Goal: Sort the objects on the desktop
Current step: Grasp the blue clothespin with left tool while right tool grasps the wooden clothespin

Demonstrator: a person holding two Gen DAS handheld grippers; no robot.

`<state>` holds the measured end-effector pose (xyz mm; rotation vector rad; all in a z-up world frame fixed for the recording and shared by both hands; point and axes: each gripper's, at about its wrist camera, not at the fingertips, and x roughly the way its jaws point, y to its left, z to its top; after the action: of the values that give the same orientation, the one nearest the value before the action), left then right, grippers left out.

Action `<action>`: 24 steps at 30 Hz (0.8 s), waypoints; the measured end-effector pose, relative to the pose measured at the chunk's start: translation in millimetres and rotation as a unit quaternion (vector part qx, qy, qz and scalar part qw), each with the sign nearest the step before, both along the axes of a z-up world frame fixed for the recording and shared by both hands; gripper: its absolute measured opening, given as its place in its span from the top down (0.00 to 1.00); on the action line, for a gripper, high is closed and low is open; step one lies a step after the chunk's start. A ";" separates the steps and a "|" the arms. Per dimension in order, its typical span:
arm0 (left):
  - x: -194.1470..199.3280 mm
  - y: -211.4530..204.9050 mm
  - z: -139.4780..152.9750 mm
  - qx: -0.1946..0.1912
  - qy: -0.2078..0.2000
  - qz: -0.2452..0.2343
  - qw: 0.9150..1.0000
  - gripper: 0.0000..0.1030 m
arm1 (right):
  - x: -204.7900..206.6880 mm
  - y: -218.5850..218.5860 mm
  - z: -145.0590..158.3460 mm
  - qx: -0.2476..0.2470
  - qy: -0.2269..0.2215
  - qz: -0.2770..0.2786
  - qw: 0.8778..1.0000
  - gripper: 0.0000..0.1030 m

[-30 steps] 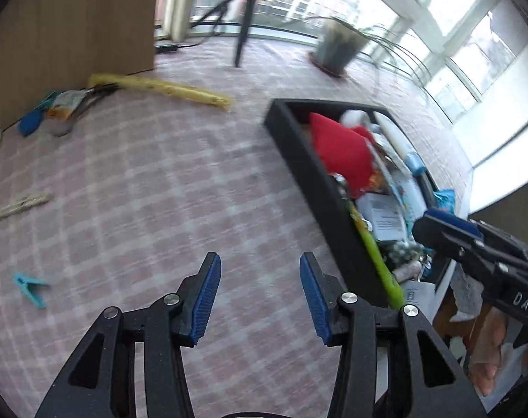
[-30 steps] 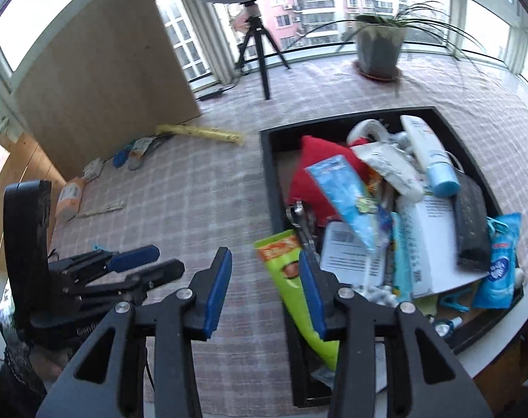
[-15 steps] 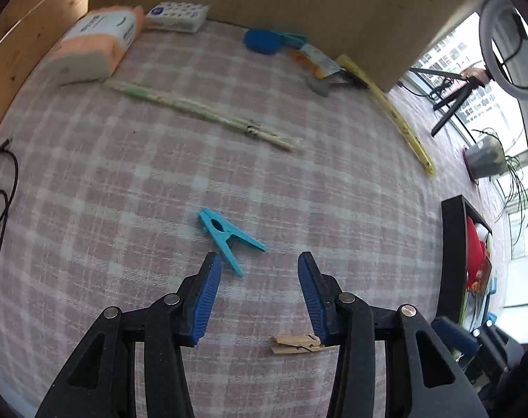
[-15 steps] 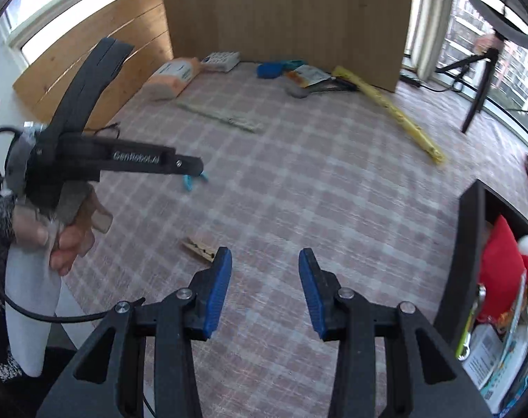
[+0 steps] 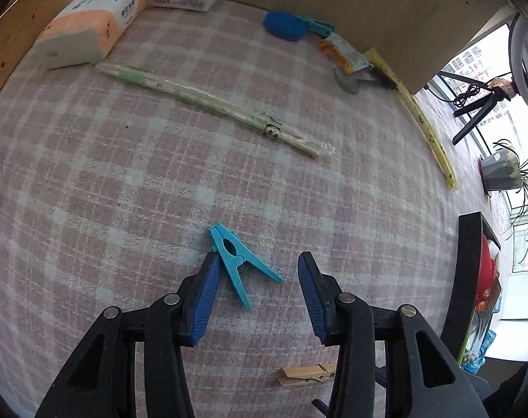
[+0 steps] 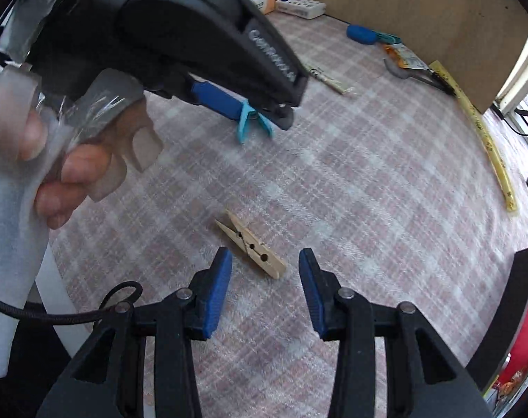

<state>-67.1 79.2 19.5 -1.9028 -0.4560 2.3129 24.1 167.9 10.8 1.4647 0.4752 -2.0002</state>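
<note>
Between spread fingers of left gripper [image 5: 257, 292], blue peg [image 5: 238, 263] lying: light, stiff plastic, slippery; grip across both legs. Right gripper [image 6: 265, 291], also open, hovering over wooden peg [image 6: 251, 244].

Right hand-held gripper [image 6: 265, 291] gapes wide — wooden clothespin [image 6: 250, 244] between its fingertips.

Black tray [image 5: 467, 278] cut off at right edge; contents mostly hidden.

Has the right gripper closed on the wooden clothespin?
No. The right gripper is open, and the wooden clothespin lies loose on the cloth ahead of it.
</note>
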 end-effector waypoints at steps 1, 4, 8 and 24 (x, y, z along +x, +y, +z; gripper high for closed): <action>-0.5 2.1 -0.5 -0.002 0.000 -0.004 1.000 0.58 | -0.2 -0.2 -1.4 0.002 0.000 0.001 1.000 0.61; -1.3 8.3 0.0 -0.014 0.008 -0.013 1.000 0.58 | -1.5 -1.2 -6.0 0.008 0.001 0.003 1.000 0.61; -4.2 15.1 0.4 -0.046 0.023 -0.044 0.998 0.64 | -4.2 -0.1 -11.7 0.015 0.002 0.000 1.000 0.61; 13.8 8.2 3.6 -0.107 0.081 -0.083 0.987 0.78 | -42.8 62.6 -4.8 -0.007 0.007 -0.107 0.994 0.85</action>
<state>-53.2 87.5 23.1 -1.7391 -0.0316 2.4618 -18.7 230.5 6.1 1.5500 0.3200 -2.1748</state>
